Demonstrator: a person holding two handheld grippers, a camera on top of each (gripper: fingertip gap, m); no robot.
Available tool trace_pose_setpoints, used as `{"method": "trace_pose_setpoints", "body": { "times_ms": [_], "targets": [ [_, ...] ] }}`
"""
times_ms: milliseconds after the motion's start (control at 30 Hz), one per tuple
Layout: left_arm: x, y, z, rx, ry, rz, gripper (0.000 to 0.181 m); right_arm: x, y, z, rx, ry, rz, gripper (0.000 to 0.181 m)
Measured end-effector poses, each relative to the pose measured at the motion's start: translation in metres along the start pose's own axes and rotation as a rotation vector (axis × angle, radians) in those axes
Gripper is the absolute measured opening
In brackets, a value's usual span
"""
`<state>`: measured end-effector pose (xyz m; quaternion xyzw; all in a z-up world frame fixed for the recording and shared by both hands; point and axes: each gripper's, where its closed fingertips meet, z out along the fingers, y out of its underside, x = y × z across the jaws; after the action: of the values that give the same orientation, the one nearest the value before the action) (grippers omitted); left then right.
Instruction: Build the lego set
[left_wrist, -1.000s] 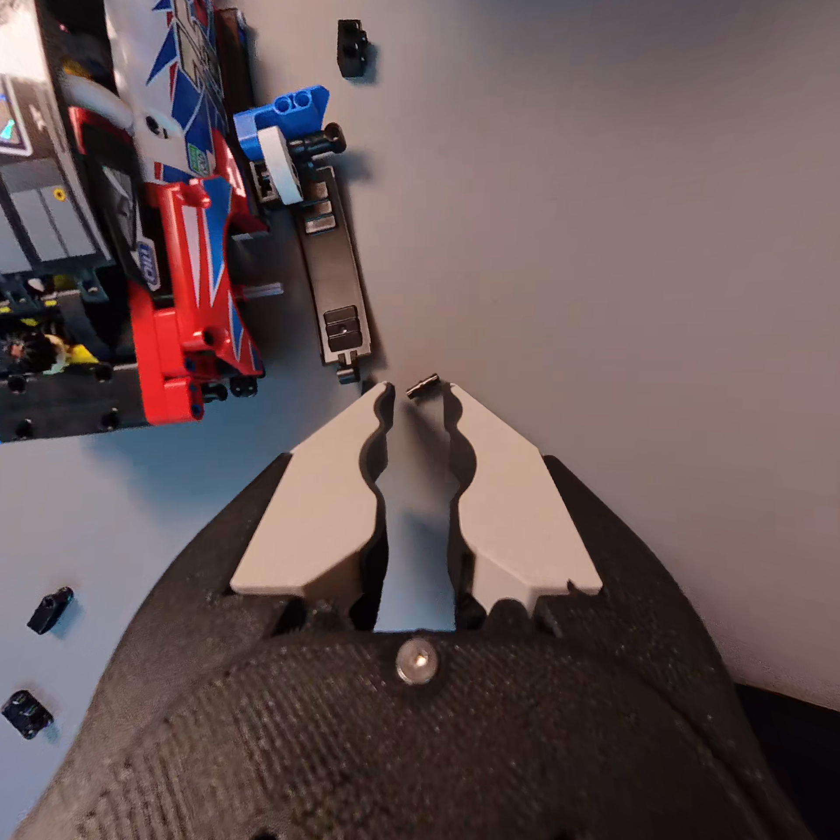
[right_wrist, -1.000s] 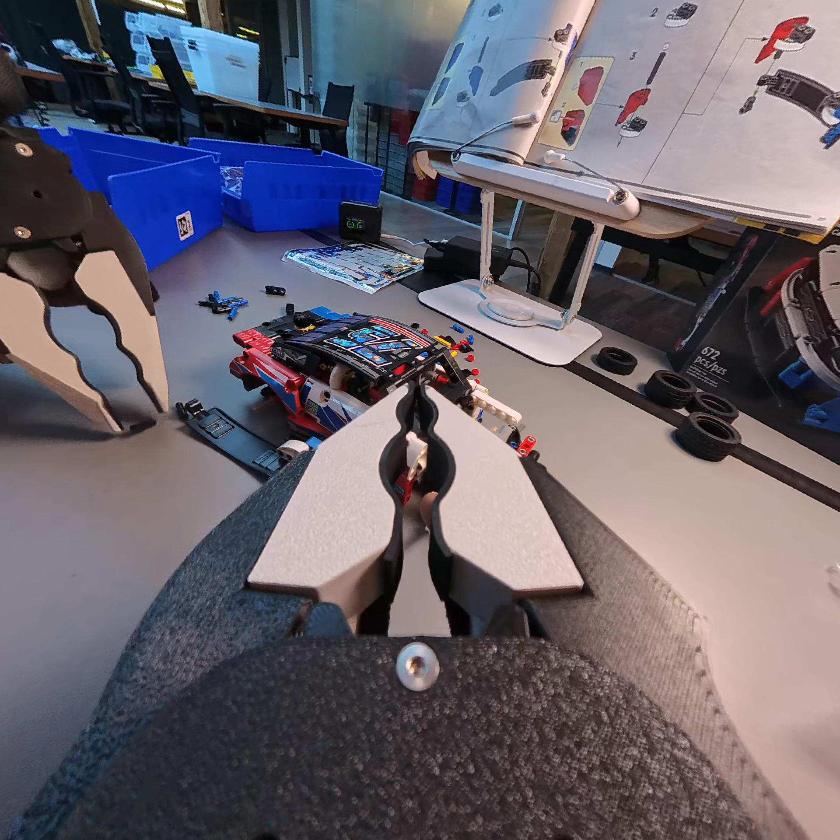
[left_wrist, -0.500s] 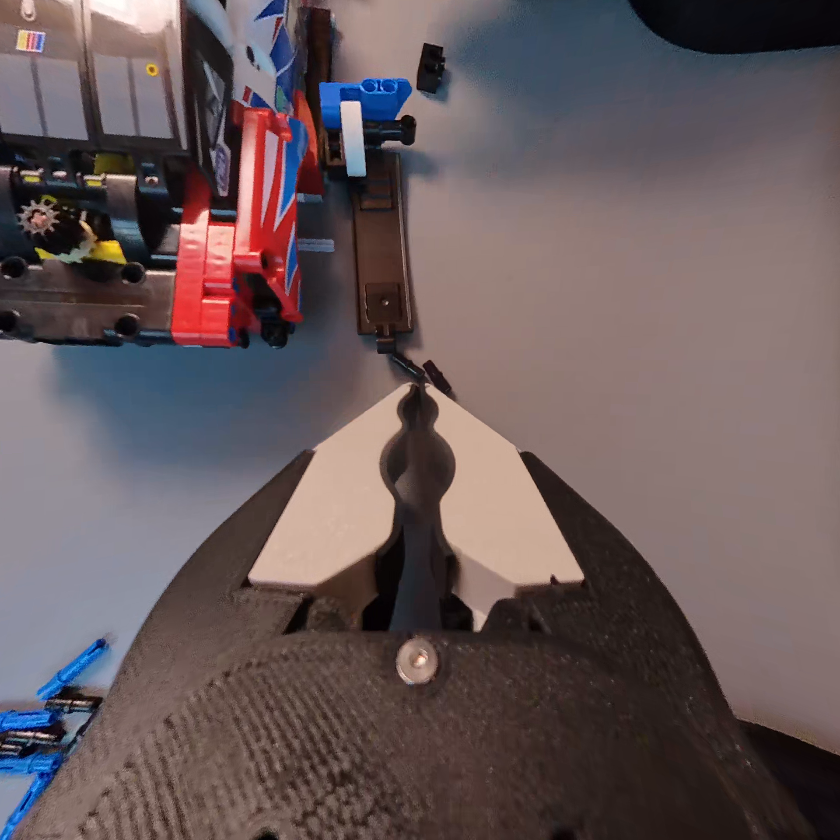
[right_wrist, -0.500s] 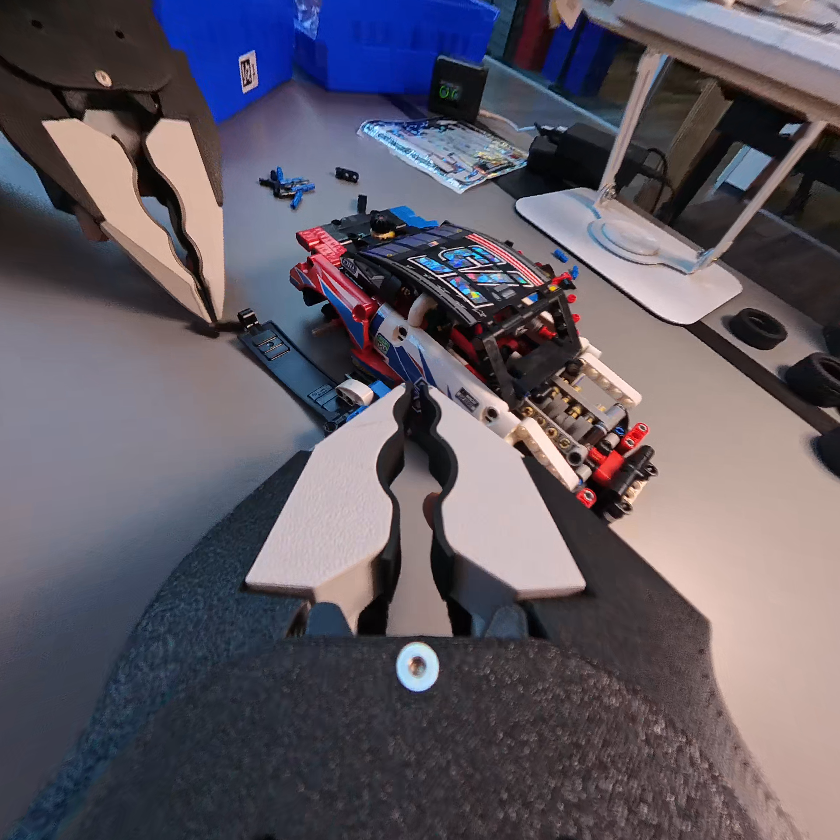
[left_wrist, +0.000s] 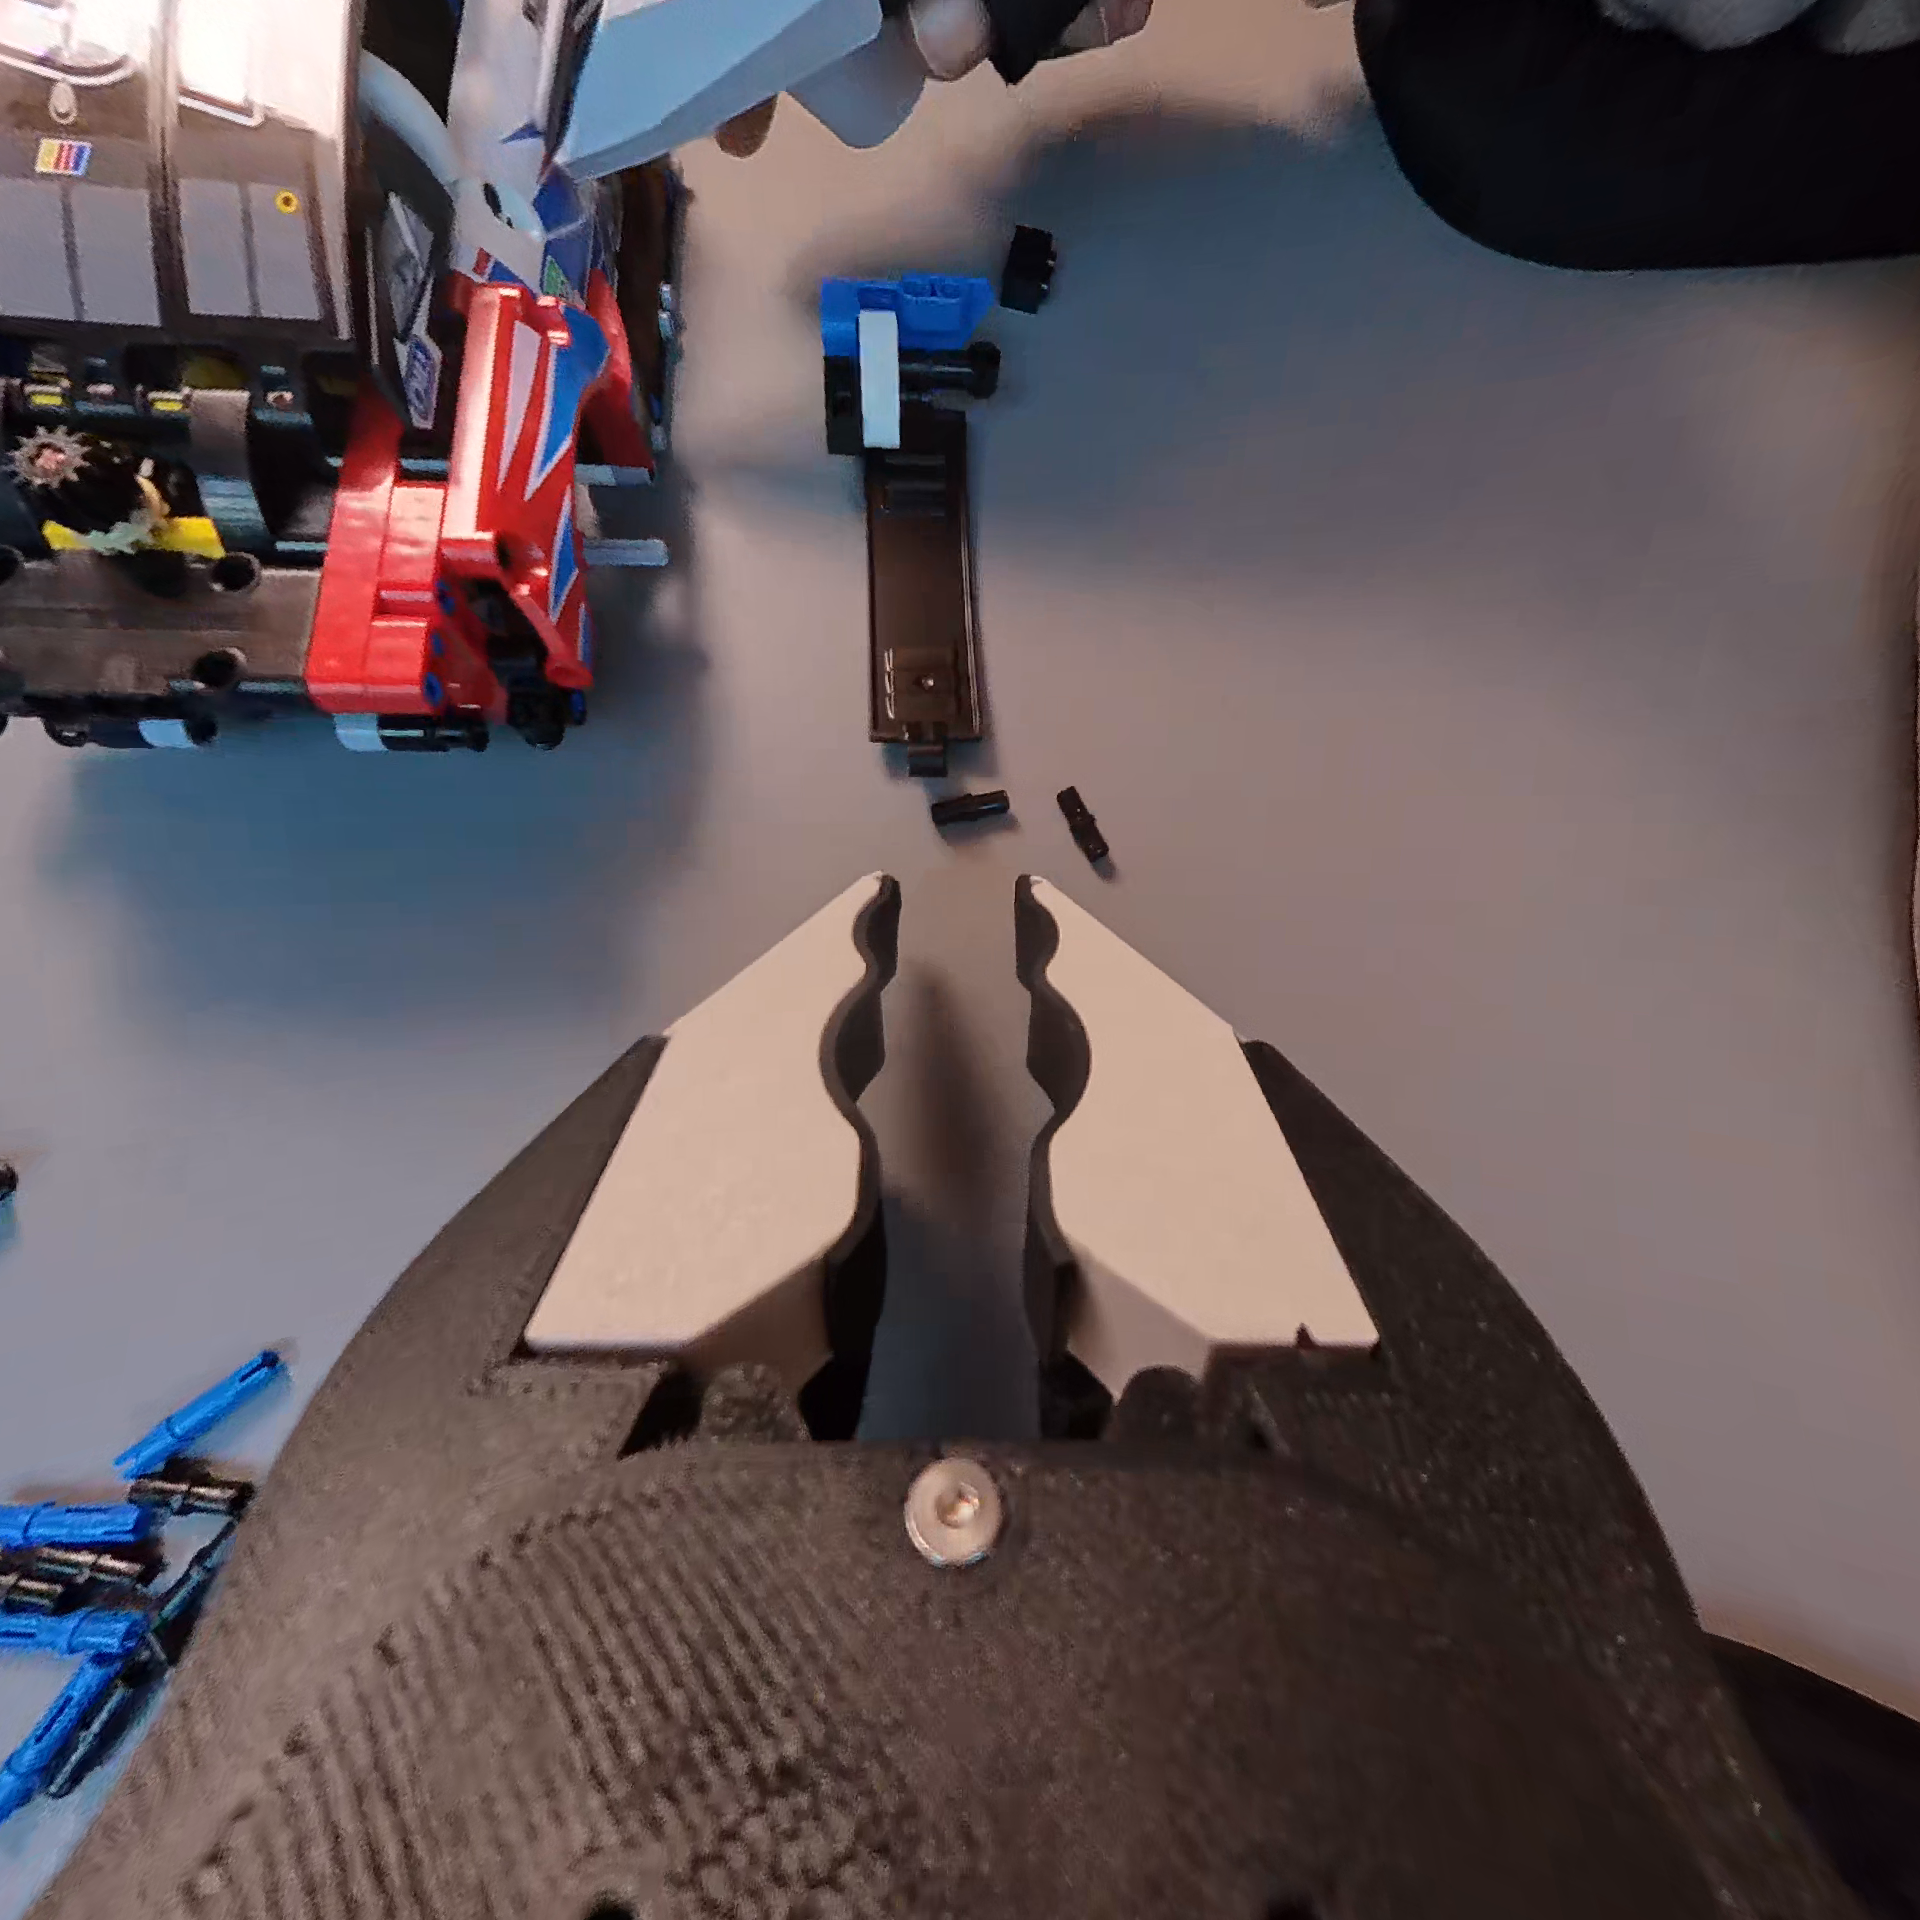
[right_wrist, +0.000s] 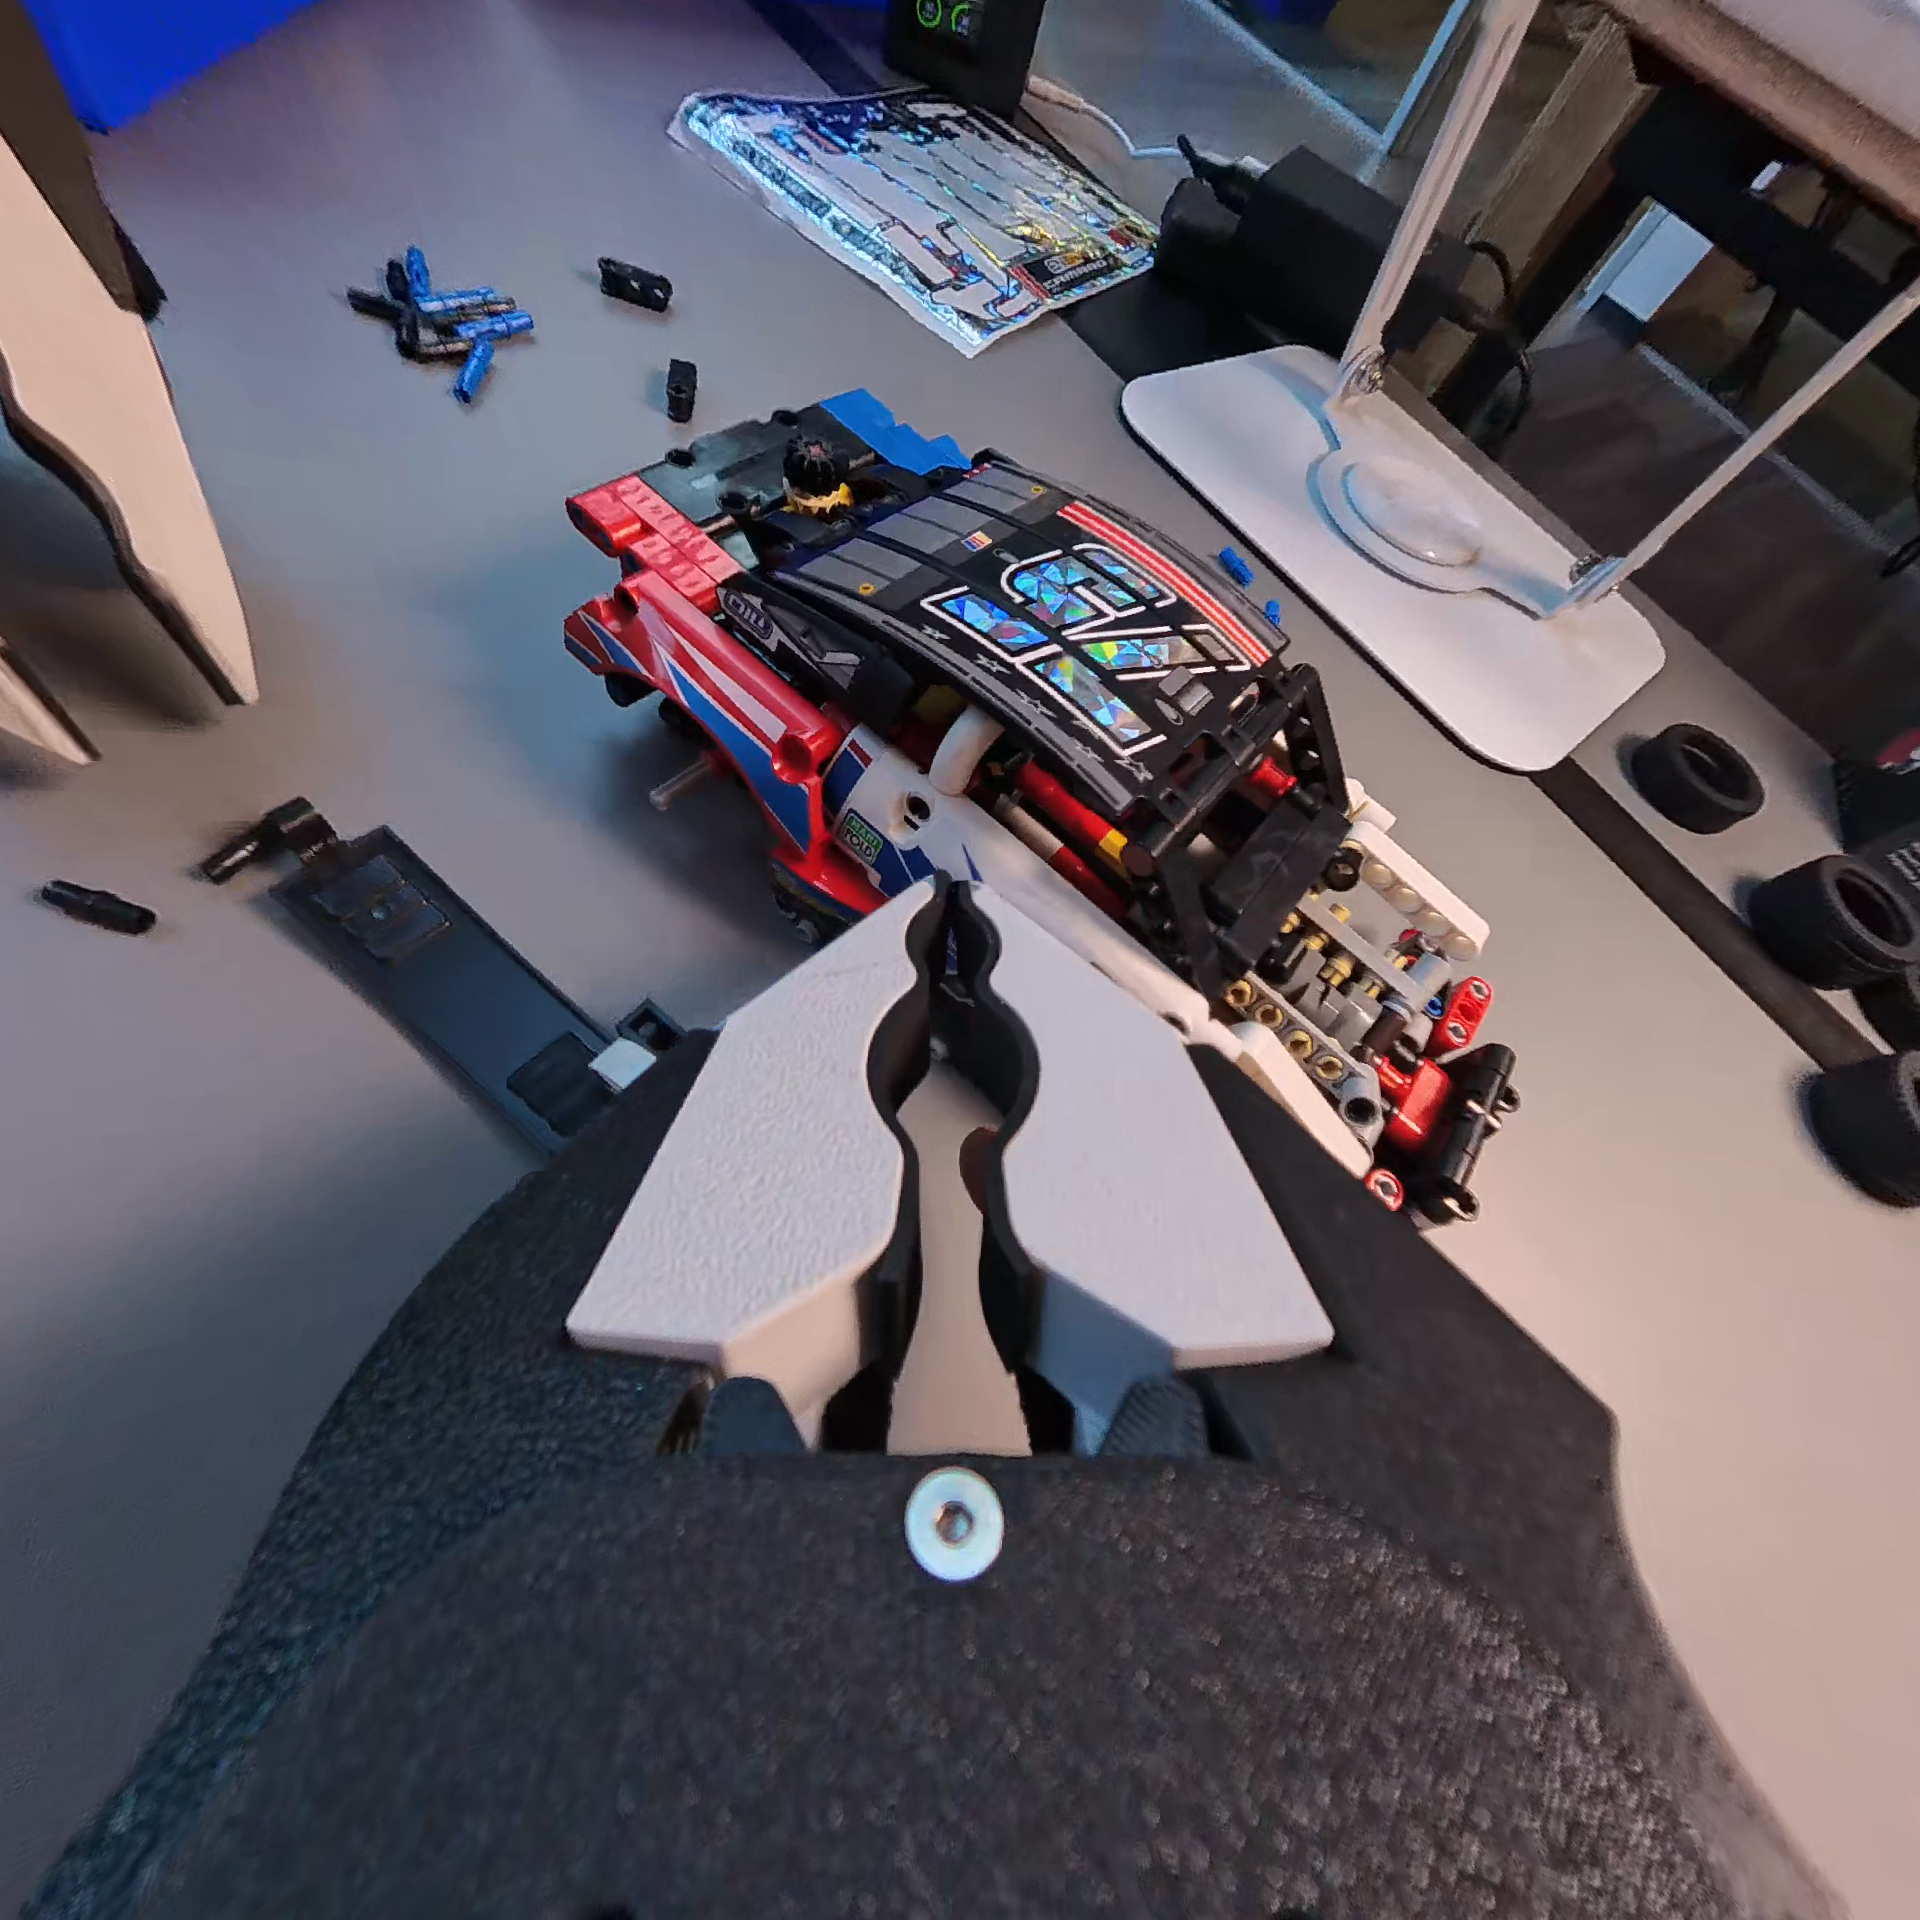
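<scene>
The partly built lego car (right_wrist: 935, 675), red, blue and black, lies on the grey table; it also shows at the left in the left wrist view (left_wrist: 447, 468). A long black panel (left_wrist: 923, 582) with a blue and white piece (left_wrist: 899, 322) at its far end lies beside the car. Two small black pins (left_wrist: 969, 807) (left_wrist: 1083, 824) lie just past the panel's near end. My left gripper (left_wrist: 954, 883) is open and empty, its tips just short of the pins. My right gripper (right_wrist: 943, 904) is shut over the car's white side panel; I see nothing held at its tips.
Blue and black pins (right_wrist: 447, 322) lie in a loose pile far left, with small black connectors (right_wrist: 634, 283) (right_wrist: 681, 390) nearby. A sticker sheet (right_wrist: 914, 197) and a white stand base (right_wrist: 1403, 582) sit behind the car. Black tyres (right_wrist: 1839, 914) lie at the right. The grippers' ends are close to 15 cm from one another.
My left gripper was shut half a second ago and is now open, drawn back from the two pins. My right gripper has come closer and lower over the car's side.
</scene>
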<state>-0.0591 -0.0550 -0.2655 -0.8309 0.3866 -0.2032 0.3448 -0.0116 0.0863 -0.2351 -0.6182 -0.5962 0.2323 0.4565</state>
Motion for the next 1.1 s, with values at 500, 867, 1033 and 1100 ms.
{"method": "trace_pose_setpoints", "body": {
  "times_ms": [500, 867, 1033, 1100],
  "targets": [
    [-0.056, -0.035, -0.185, 0.440, -0.607, -0.033, 0.032, 0.029, -0.037, -0.118, 0.493, 0.118, 0.246, 0.044],
    [-0.155, 0.174, -0.329, -0.320, -0.692, -0.642, 0.031, 0.026, -0.027, -0.115, 0.446, 0.112, 0.194, 0.029],
    [-0.160, 0.214, -0.286, -0.475, -0.542, -0.746, 0.028, 0.022, -0.022, -0.111, 0.420, 0.116, 0.169, 0.024],
    [-0.168, 0.219, -0.276, -0.494, -0.545, -0.734, 0.028, 0.023, -0.020, -0.109, 0.414, 0.115, 0.171, 0.023]
  ]
}}
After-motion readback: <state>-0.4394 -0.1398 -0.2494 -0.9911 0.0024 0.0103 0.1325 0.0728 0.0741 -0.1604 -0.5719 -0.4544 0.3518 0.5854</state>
